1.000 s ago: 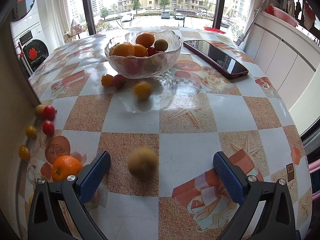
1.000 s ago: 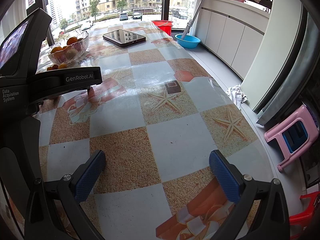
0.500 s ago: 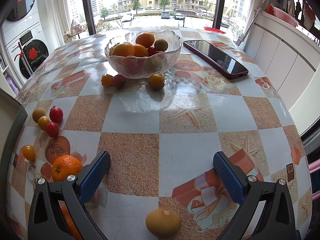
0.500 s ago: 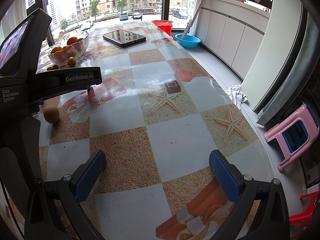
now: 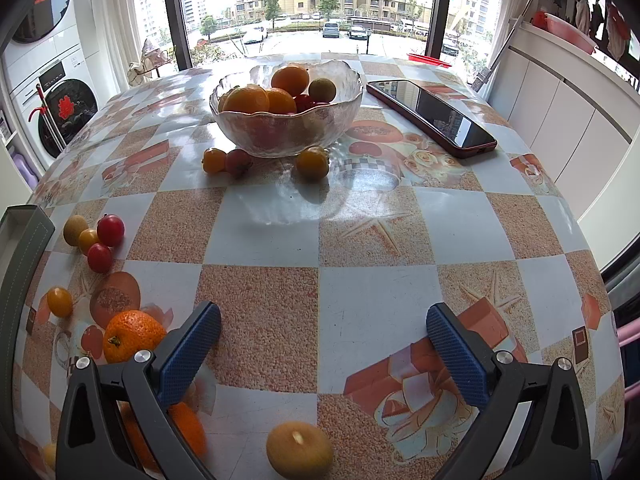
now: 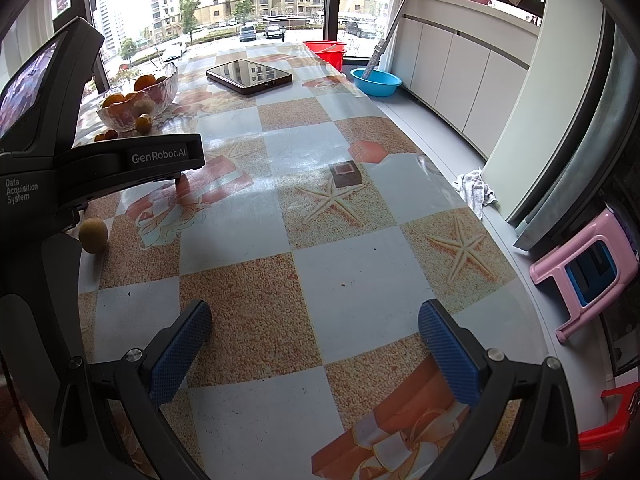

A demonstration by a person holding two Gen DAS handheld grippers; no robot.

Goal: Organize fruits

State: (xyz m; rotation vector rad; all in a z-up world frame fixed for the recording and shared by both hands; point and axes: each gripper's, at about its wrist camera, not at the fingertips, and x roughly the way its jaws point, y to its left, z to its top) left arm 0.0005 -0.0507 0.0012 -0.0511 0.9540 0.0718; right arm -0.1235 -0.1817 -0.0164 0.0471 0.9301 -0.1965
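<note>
Both tongs gape, gripping nothing; the yellow-brown fruit (image 5: 299,455) at 6 o'clock could roll off the tabletop (image 5: 360,248) if nudged.

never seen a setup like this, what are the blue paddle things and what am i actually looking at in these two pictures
There is no robot arm here: a person holds a handheld two-finger gripper in each hand, and each carries a wide-angle camera looking forward along its fingers. The blue paddles are the fingers' grip pads.

One picture comes from the left gripper, the other from the right gripper. Both are open and hold nothing. In the right view, the black body on the left is the other gripper.

They are above a table with a checked cloth. On it stands a glass bowl of oranges and smaller fruit, with a phone beside it. Loose fruit lies around: three small ones by the bowl, a cluster of small red and yellow fruits on the left, an orange, and a yellowish round fruit close to the left gripper.
</note>
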